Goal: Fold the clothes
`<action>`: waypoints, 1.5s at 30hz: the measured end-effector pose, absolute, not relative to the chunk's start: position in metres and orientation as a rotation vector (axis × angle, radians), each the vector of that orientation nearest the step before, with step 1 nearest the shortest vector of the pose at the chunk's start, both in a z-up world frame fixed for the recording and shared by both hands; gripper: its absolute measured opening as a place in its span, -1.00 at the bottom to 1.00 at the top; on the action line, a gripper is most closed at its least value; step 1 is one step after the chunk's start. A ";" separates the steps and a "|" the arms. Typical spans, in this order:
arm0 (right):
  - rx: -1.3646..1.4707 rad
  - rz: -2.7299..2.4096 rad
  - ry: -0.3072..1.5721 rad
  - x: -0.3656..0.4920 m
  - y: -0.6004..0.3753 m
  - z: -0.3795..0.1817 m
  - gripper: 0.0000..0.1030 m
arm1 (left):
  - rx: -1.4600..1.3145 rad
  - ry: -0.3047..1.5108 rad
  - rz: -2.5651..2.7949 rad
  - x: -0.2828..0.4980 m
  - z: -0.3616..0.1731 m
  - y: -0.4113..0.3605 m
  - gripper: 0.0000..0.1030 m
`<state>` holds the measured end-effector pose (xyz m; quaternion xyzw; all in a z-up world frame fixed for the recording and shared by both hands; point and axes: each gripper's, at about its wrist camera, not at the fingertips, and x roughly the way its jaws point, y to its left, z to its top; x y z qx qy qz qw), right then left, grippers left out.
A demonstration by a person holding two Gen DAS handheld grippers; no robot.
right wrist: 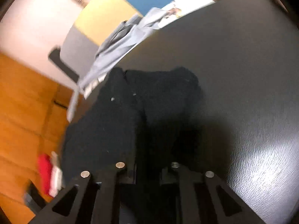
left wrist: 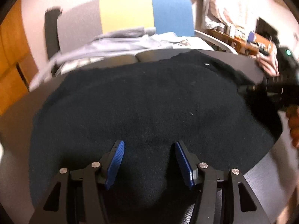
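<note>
Blue-padded fingers [left wrist: 117,160] of the left gripper [left wrist: 149,146] stand spread low in the frame, over a dark garment [left wrist: 149,102] lying flat on the grey table [right wrist: 233,65]. Right gripper [left wrist: 248,89], at the right edge, reaches the garment's edge; whether it pinches, I cannot tell. Pale blue clothes [left wrist: 121,41] lie heaped beyond.

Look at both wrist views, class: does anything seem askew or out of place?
The dark garment lies spread unevenly on the table, one edge bunched near the right gripper. Pale blue clothes sit in a loose heap beyond the table's far edge. Nothing looks spilled or damaged.
</note>
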<state>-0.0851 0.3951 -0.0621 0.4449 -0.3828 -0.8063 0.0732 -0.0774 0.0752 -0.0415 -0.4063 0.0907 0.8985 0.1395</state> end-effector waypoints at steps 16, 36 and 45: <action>1.143 -2.263 -1.641 -0.017 0.460 -0.017 -0.78 | -1.175 0.125 2.672 -0.073 -0.020 0.034 0.12; 1.315 -2.208 -0.816 -0.132 0.118 0.034 -0.78 | -1.215 -0.271 2.625 -0.085 -0.055 -0.048 0.44; 1.463 -2.155 -0.682 -0.130 0.088 -0.009 -0.45 | -1.191 -0.305 2.600 -0.089 -0.056 -0.047 0.50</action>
